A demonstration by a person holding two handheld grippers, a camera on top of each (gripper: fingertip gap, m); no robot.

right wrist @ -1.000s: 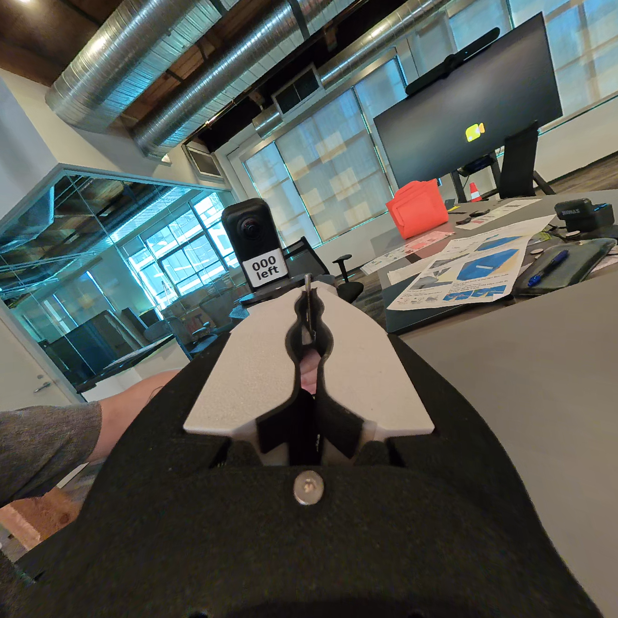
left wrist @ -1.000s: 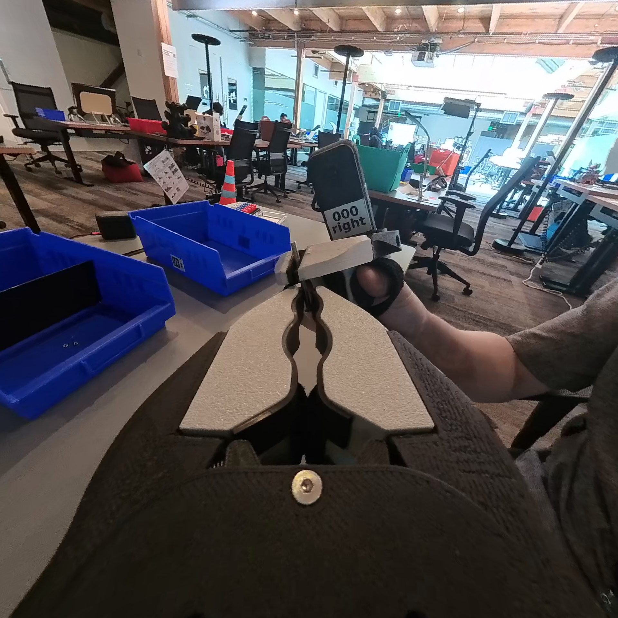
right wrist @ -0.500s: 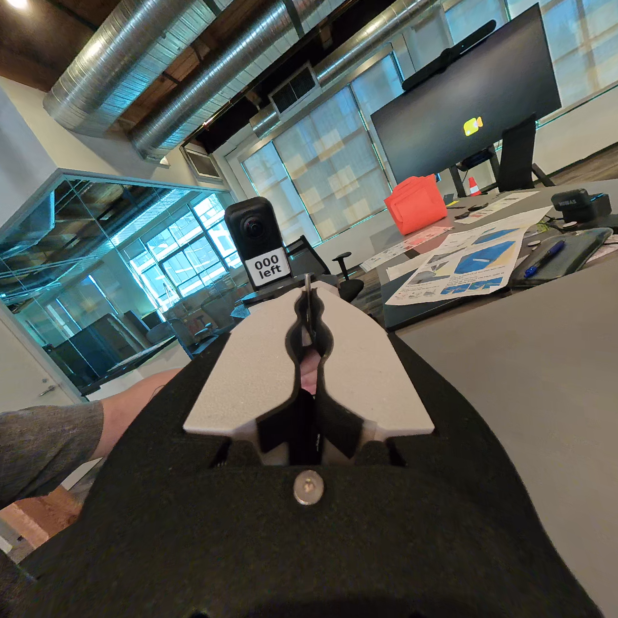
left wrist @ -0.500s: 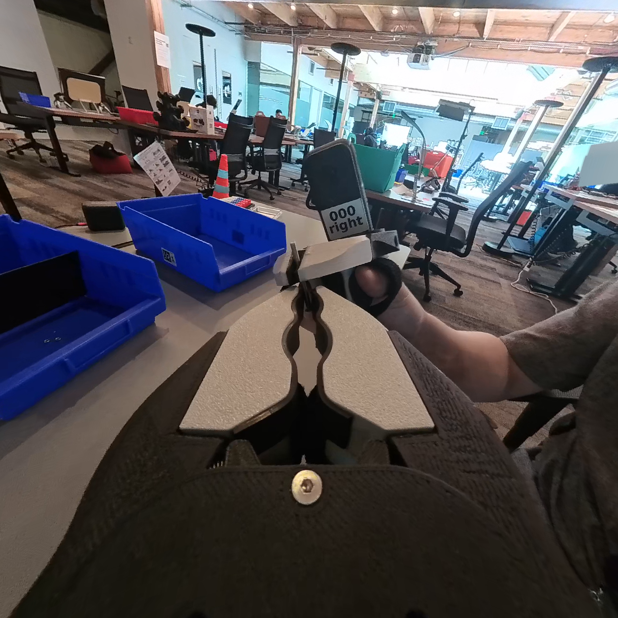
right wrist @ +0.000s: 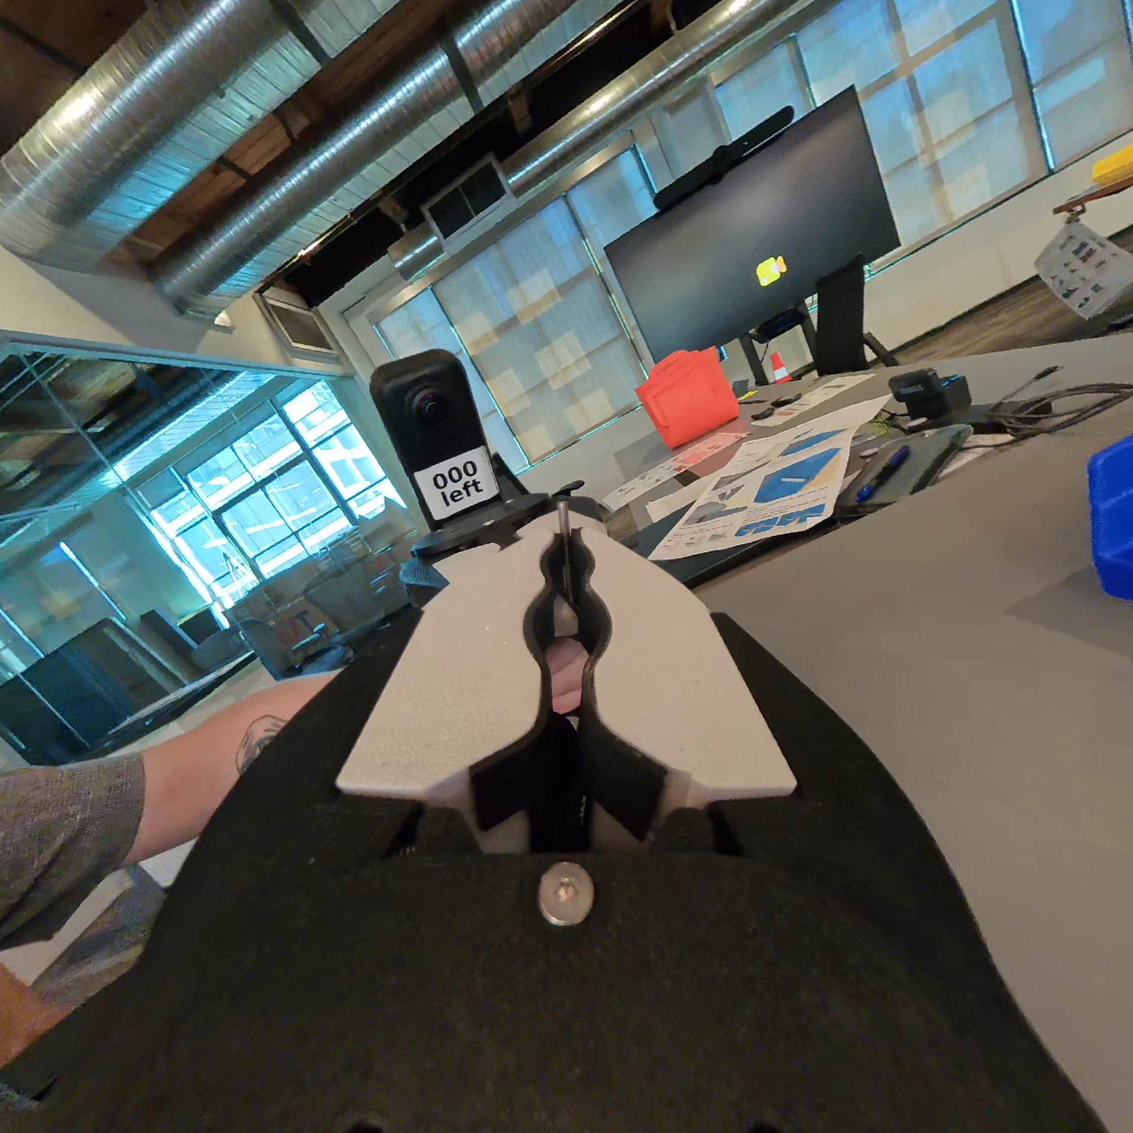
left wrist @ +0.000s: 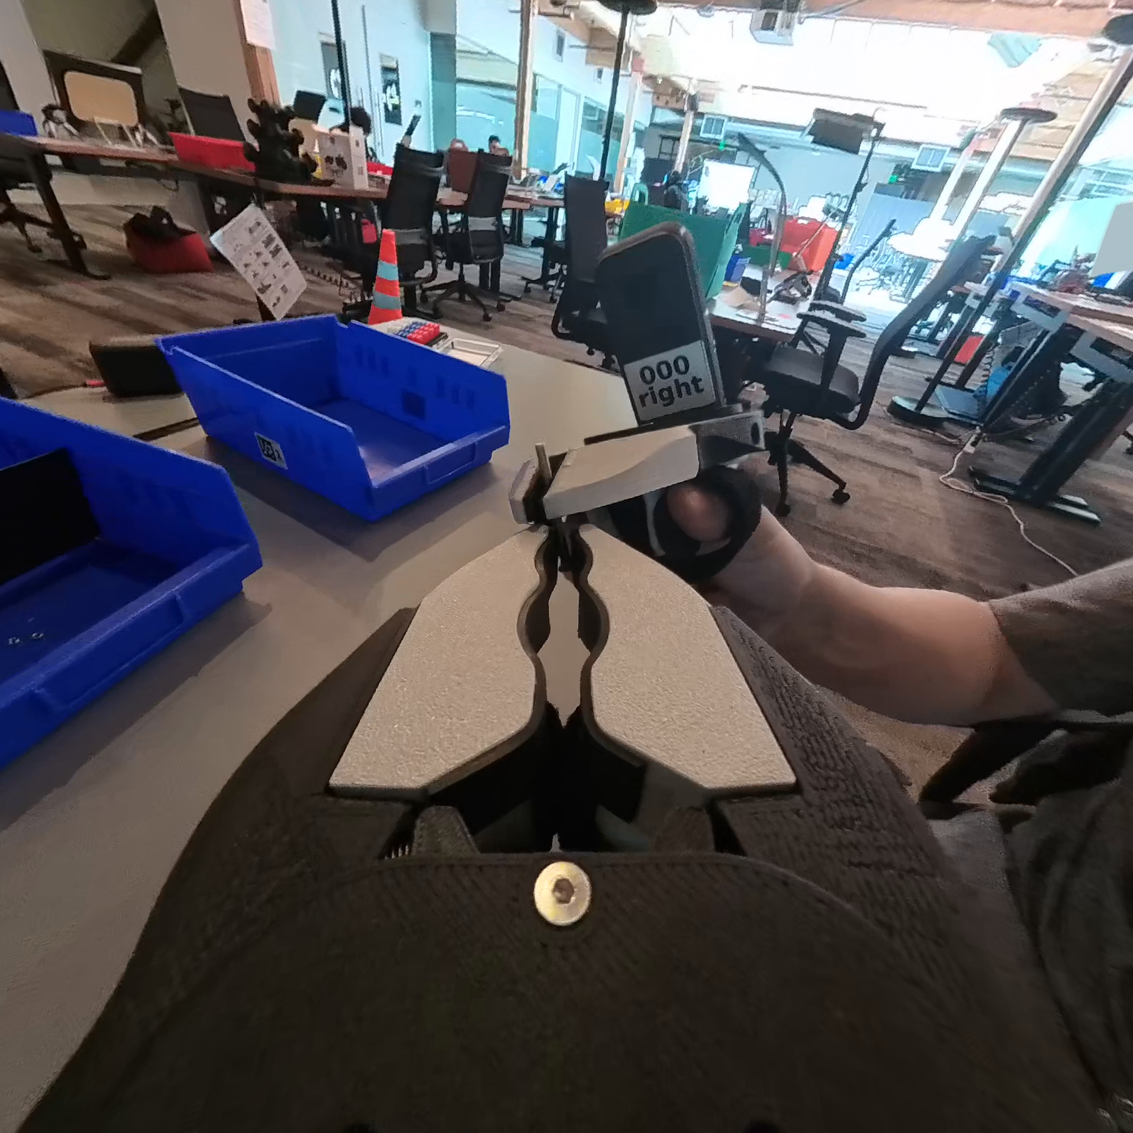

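Note:
My left gripper (left wrist: 561, 544) and right gripper (right wrist: 564, 542) meet tip to tip above the edge of the grey table (left wrist: 306, 613). A thin metal pin (right wrist: 562, 521) stands upright between the right gripper's closed jaws, its top poking above them. In the left wrist view the right gripper (left wrist: 538, 490) comes in from the right with the pin (left wrist: 541, 458) sticking up. The pin's dark lower end sits between my left gripper's closed tips. A person's hand (left wrist: 827, 631) holds the right gripper. The left gripper's camera (right wrist: 438, 429) and a forearm (right wrist: 214, 772) show in the right wrist view.
Two blue bins (left wrist: 343, 404) (left wrist: 92, 582) stand on the table left of the grippers, with a black device (left wrist: 132, 365) behind. A blue bin's corner (right wrist: 1113, 521), papers (right wrist: 766, 484), a pen on a dark pad (right wrist: 883, 472) and a red bag (right wrist: 686, 398) lie further along. The grippers are tip to tip, or close to it.
Both grippers have stayed shut and tip to tip and have shifted together along the table. A blue bin's corner has come into the right wrist view at the right.

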